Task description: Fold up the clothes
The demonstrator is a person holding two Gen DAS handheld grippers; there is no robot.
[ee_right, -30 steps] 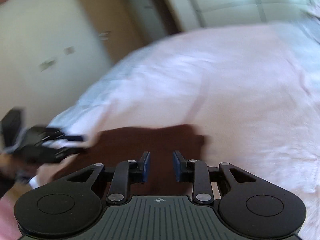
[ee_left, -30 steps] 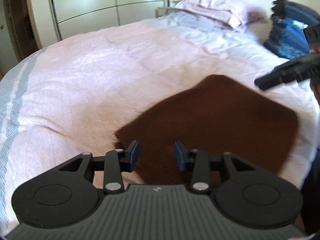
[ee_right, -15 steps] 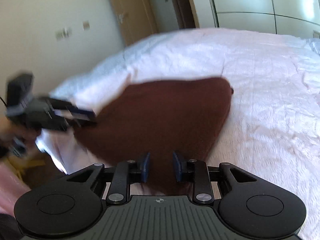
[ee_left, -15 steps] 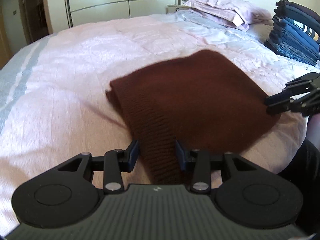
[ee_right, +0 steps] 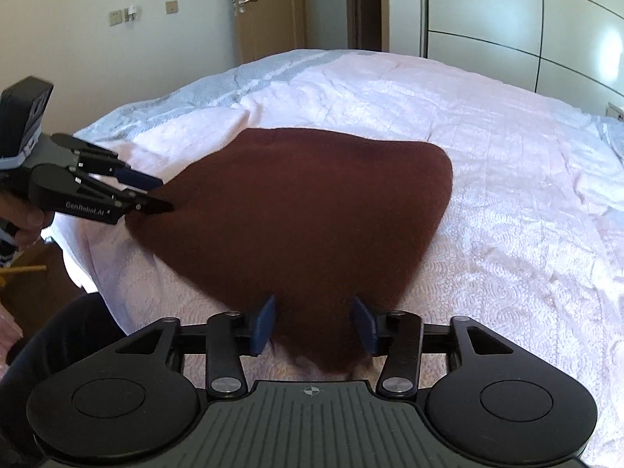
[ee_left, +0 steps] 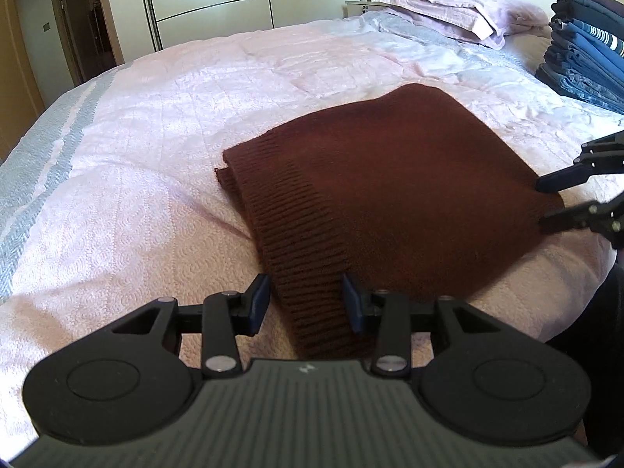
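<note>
**Both grippers at the near corners of a folded brown sweater**

Left gripper (ee_left: pixel 305 304) straddles the ribbed hem corner of the brown sweater (ee_left: pixel 394 195); its blue pads stand either side of the knit, the right pad at the cloth's edge, the left just clear, so whether it pinches cannot be told. Right gripper (ee_right: pixel 314 321) has its jaws opening, with the sweater's near corner lying between the pads and a gap showing on both sides.

Largest is the bed (ee_left: pixel 156 136), covered in a pale pink quilt. On it, near the front edge, the sweater lies flat, folded into a rough rectangle; in the left wrist view its long axis runs from the ribbed hem at lower left toward the upper right. A stack of folded blue clothes (ee_left: pixel 585 58) sits well apart at the right, with pillows (ee_left: pixel 452 7) beyond.
</note>
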